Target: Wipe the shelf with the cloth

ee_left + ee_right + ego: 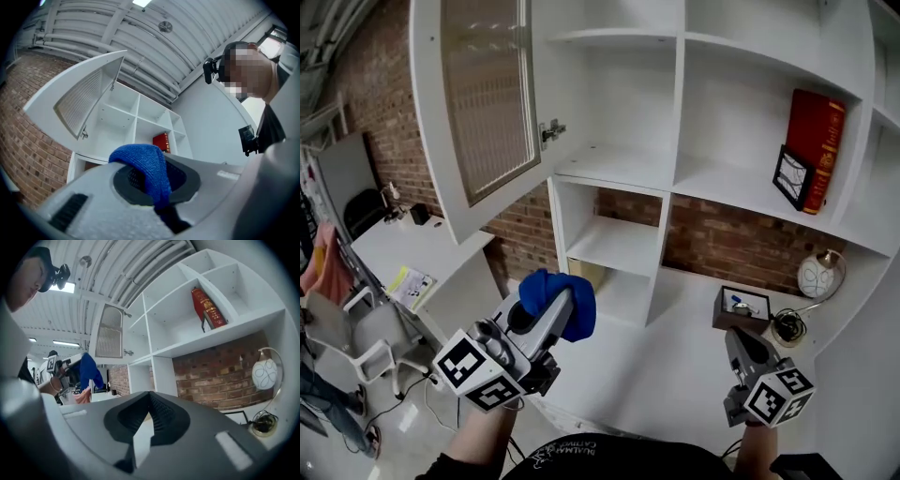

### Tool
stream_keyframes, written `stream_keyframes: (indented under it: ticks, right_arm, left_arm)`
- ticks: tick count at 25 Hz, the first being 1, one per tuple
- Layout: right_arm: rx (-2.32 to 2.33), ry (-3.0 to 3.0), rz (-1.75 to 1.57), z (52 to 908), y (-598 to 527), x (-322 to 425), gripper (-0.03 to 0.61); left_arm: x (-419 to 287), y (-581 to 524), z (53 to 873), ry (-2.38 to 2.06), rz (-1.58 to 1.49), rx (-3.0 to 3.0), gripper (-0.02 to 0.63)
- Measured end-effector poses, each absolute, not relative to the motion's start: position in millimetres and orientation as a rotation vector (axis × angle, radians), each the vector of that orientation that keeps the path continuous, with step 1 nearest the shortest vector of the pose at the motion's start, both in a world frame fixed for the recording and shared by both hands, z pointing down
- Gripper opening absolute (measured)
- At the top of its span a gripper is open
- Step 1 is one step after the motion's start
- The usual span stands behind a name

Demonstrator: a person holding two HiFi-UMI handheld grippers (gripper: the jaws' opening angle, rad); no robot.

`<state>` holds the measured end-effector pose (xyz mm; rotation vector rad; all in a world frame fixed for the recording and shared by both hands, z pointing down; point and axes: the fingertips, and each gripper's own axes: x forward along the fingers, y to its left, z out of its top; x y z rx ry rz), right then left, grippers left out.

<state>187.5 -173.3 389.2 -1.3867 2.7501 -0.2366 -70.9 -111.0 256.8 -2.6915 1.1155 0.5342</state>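
Seemingly, the wiping is not yet beginning: the blue cloth (581, 309) is hanging pinched in the closed jaws of the left hand-held gripper (562, 299), at lower left of the frame, well apart from the white shelf (614, 167) above. The right hand-held gripper (739, 337) is holding nothing, jaws together.

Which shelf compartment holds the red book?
The upper compartment right of the middle divider: red book standing with a black-framed picture leaning against it.

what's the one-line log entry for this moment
left gripper: shut on blue cloth | right gripper: shut, empty | cloth: held short of shelf, no contact | cabinet door: open
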Motion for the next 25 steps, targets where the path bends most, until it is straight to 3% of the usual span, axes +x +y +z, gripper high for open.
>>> stream_keyframes:
  ticks: [8, 15, 25]
  right_arm:
    - [-1.278, 2.932, -0.172, 408, -207, 180, 0.009]
    - [-0.861, 3.037, -0.253, 364, -221, 120, 0.009]
    - [-0.694, 3.126, -0.201, 337, -242, 40, 0.009]
  left_arm:
    - [-65, -225, 172, 1.264, 0.442, -2.665, 0.012]
    - [-66, -347, 149, 1.439, 0.259, -2.766, 0.011]
    - [-66, -448, 90, 1.538, 0.072, -2.594, 0.002]
